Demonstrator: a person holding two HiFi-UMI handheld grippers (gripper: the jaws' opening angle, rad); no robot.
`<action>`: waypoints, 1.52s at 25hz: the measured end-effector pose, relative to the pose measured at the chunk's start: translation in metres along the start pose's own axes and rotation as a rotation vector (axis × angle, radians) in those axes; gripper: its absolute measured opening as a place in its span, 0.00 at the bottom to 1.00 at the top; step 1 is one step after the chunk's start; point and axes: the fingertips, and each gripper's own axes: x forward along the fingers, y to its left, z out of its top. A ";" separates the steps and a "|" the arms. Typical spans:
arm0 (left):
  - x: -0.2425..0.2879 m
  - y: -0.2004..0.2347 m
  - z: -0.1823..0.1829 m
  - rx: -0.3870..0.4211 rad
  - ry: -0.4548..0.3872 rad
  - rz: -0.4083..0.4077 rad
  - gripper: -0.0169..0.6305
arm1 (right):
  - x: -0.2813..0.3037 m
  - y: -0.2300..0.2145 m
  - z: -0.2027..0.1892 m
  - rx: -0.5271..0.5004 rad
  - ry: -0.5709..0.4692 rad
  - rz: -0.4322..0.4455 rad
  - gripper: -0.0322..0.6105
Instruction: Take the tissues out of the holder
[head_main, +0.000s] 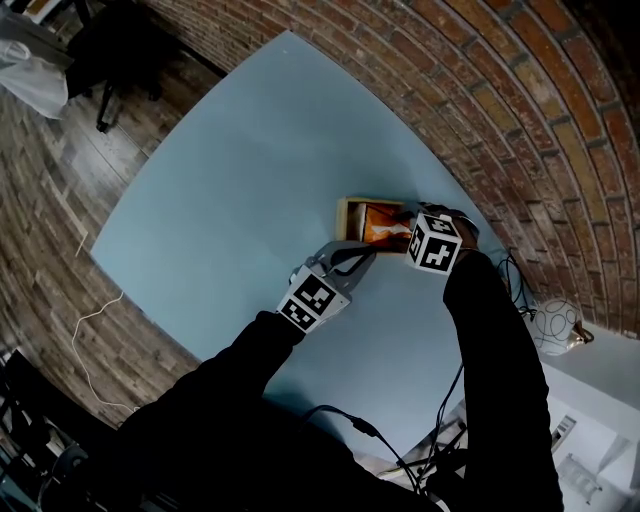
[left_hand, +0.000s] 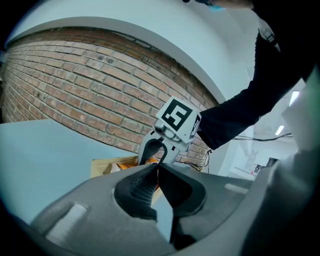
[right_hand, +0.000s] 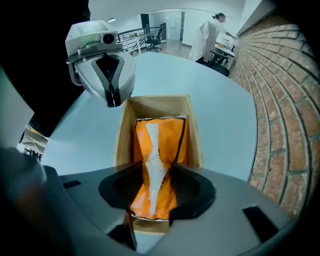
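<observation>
Tissues (right_hand: 161, 142) — orange pack, white strip, waist pinched — in wooden holder (right_hand: 126, 131)

All three views carry strong fisheye distortion: the brick wall (head_main: 480, 90) bows into an arc and the frame corners fall off to black. Illumination is diffuse, leaving the blue table (head_main: 250, 180) evenly lit without glare, while the floor (head_main: 60, 200) is dim. In the right gripper view the tissue pack (right_hand: 165, 140) renders sharp and saturated; the nearest foreground is soft and the distant room overexposed
</observation>
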 end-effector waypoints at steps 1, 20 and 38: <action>-0.001 -0.001 -0.001 -0.001 0.001 -0.002 0.04 | 0.000 0.001 0.000 0.002 0.002 -0.002 0.32; -0.017 -0.009 0.008 0.016 -0.004 -0.003 0.04 | -0.008 0.006 0.001 0.025 0.020 -0.021 0.25; -0.044 -0.011 0.031 0.032 -0.039 0.003 0.04 | -0.045 0.003 0.016 0.002 0.049 -0.051 0.25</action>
